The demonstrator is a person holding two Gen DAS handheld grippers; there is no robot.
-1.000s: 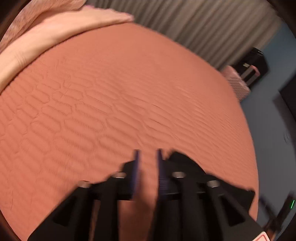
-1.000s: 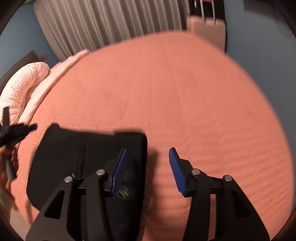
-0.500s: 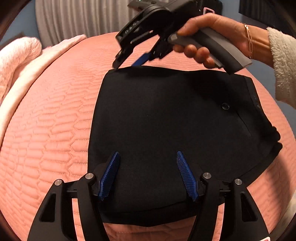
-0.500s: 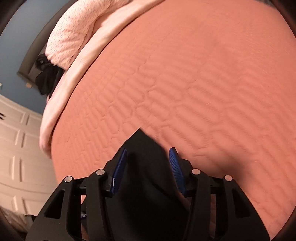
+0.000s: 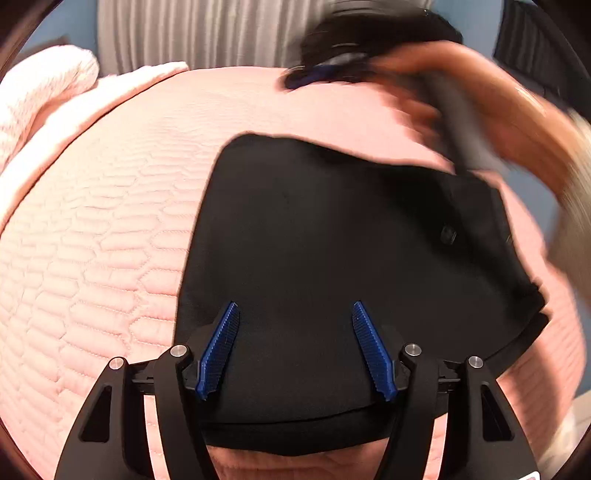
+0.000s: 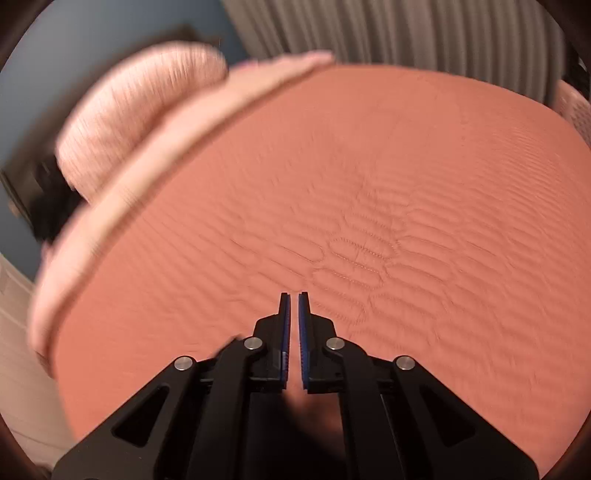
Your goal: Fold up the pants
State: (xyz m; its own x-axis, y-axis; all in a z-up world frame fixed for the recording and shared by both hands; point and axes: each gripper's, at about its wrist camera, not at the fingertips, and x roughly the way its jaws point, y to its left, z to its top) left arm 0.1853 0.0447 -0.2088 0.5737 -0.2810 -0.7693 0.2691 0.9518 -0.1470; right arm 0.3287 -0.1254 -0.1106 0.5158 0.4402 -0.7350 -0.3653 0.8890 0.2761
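Salmon quilted bedspread [image 6: 369, 192] fills the view, stitched in long hexagons. Pale pink blanket [image 5: 40, 96] bunched at ten o'clock. Grey pleated curtain [image 5: 192, 33] at twelve, blue wall [image 6: 74, 40] beside it.

From my left camera, the folded black pants [image 5: 332, 258] fill the middle of the quilted pink bedspread [image 5: 92, 258], flat and low enough to pass over. To their left, open quilt runs clear to the pale blanket [image 5: 44, 96] heaped along the far-left edge. The upper right is blocked: a person's hand [image 5: 480, 107], blurred in motion, carries the right gripper [image 5: 314, 75] above the far side of the pants. My left gripper [image 5: 295, 347] sits with jaws apart over the near hem. Through the right camera, bare quilt lies ahead, bounded at left by the blanket and behind by a grey curtain [image 6: 406, 33].
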